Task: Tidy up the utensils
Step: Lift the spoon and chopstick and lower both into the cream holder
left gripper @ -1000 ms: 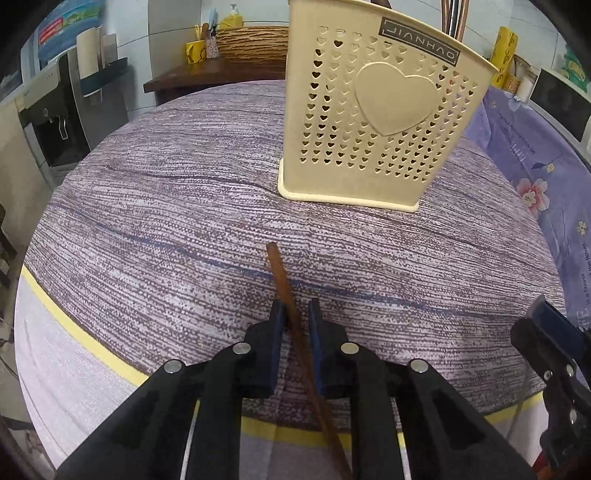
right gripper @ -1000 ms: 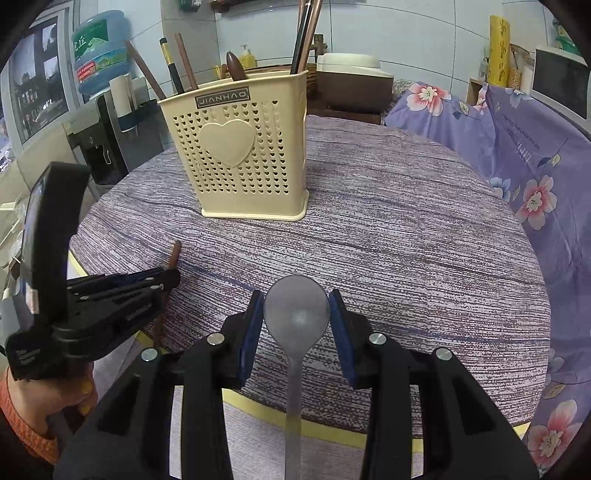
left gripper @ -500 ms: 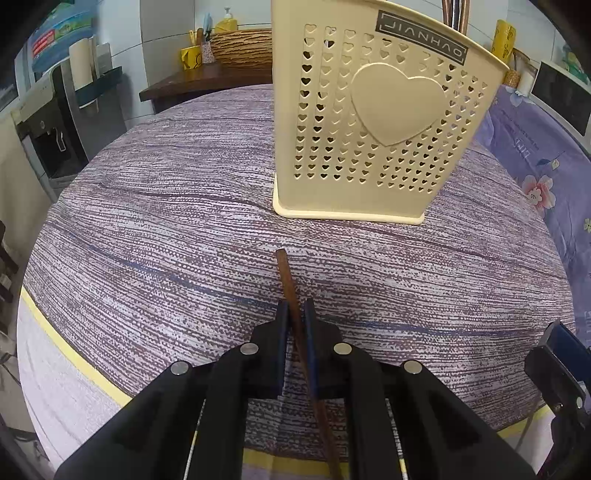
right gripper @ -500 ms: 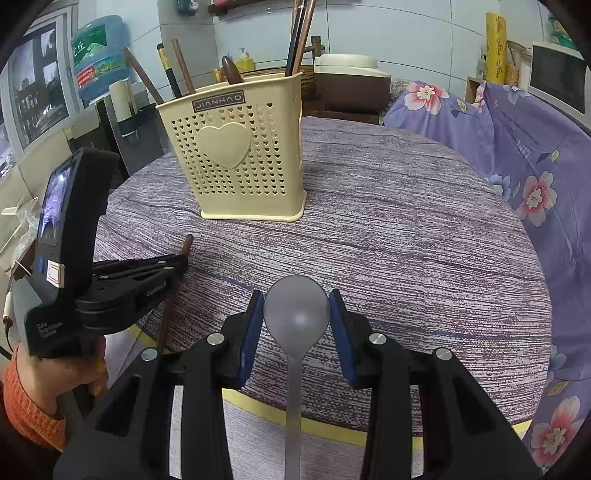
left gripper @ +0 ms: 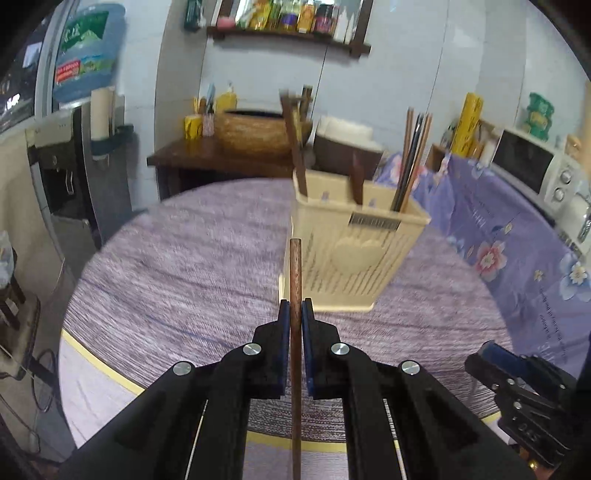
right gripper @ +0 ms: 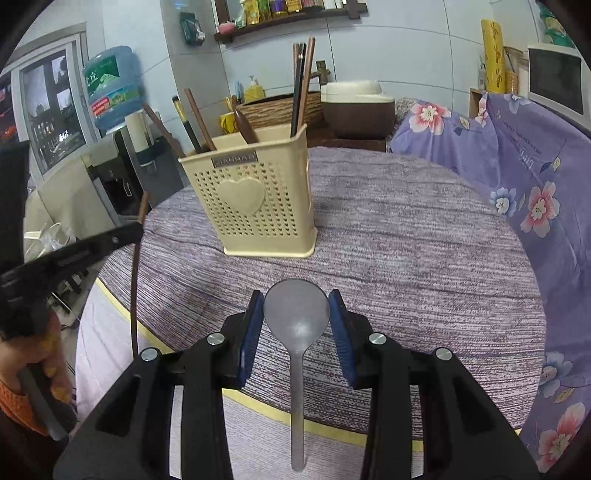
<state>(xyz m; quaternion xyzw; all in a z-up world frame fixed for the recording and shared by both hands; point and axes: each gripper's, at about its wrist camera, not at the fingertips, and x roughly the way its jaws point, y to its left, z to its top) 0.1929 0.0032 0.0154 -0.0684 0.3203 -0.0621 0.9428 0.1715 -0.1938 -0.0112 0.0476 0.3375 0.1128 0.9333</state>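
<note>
Above the table (left gripper: pixel 192 258), left tongs (left gripper: pixel 294 308) pinch a chopstick (left gripper: pixel 295 273), right tongs (right gripper: pixel 296 312) a spoon (right gripper: pixel 296 314).

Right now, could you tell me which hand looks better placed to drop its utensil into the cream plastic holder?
Left, probably: the left gripper has its brown wooden chopstick clamped, pointing toward the cream perforated holder. The right gripper holds the grey metal spoon farther back.

Round table under a purple striped cloth (right gripper: pixel 424 236), floral purple cover (right gripper: pixel 517 155) to the right, blue water jug (right gripper: pixel 110 86) on a dispenser, woven basket (left gripper: pixel 255 133), microwave (left gripper: pixel 532 166), wall shelf (left gripper: pixel 288 33) of what look like bottles
</note>
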